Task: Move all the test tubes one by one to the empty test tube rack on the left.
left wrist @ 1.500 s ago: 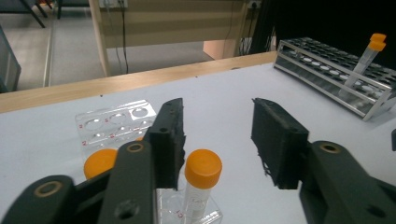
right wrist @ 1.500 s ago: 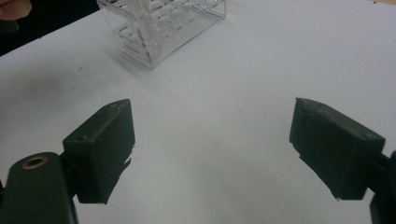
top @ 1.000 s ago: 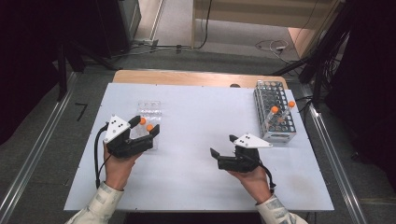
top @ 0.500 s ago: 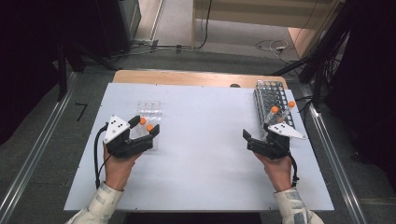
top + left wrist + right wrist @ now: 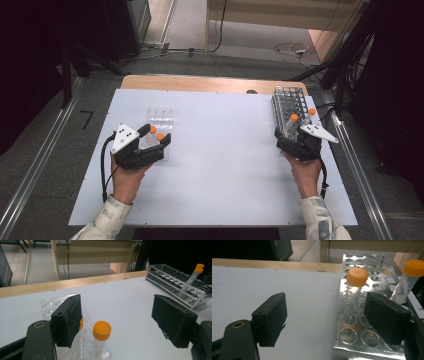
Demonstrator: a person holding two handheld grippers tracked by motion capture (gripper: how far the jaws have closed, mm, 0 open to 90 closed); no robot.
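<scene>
A white tabletop (image 5: pixel 220 150) with a wooden far edge (image 5: pixel 210 83) fills the middle of the high view. Grey floor (image 5: pixel 45 165) surrounds it, with metal rails (image 5: pixel 30 185) at lower left and right. Cables (image 5: pixel 295 49) and pale wooden furniture (image 5: pixel 280 12) lie at the top.

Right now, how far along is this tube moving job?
Looks about halfway. Two orange-capped tubes already stand in the clear rack, beside the left gripper. In hand: nothing yet; the right gripper, jaws just closing a little, reaches toward a tube in the metal rack. Left: that tube and another, by my guess.
</scene>
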